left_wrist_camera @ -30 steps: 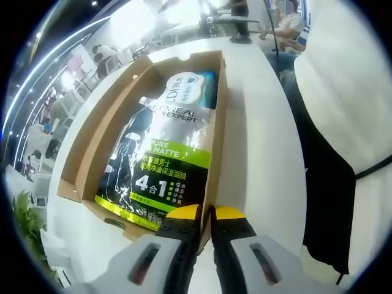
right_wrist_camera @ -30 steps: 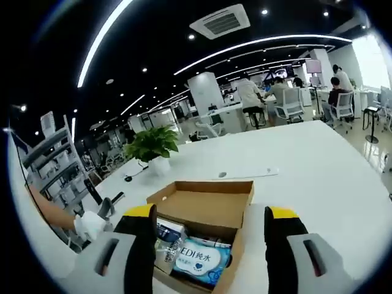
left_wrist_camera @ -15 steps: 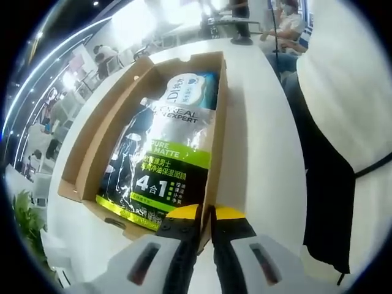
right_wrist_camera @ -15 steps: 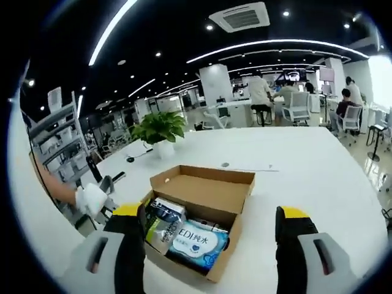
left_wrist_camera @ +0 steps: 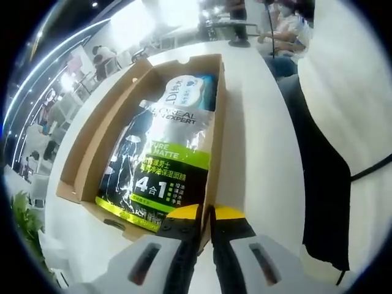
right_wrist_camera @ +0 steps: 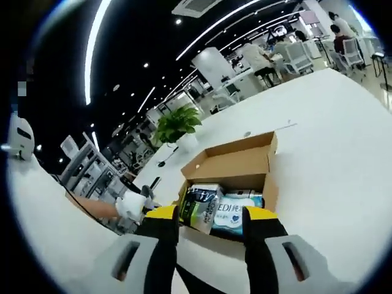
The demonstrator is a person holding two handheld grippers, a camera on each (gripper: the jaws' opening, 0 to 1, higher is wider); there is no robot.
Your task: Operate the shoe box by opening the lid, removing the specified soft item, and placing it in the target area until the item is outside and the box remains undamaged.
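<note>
Lid's open; the left gripper (left_wrist_camera: 206,215) fingers pinch the shoe box (left_wrist_camera: 215,122) wall at 6 o'clock, right gripper (right_wrist_camera: 209,215) fingers apart, pouch (left_wrist_camera: 160,162) inside.

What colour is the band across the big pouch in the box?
Lime green band on a black-and-silver pouch; clearest in left gripper view.

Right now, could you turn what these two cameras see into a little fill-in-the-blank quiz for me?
1. The lid of the cardboard box is ____.
2. The left gripper is shut on the box's ____.
3. The right gripper has its jaws ____.
4. Beside the silver pouch lies a ____ wipes pack.

Missing words: open; wall; open; blue
</note>
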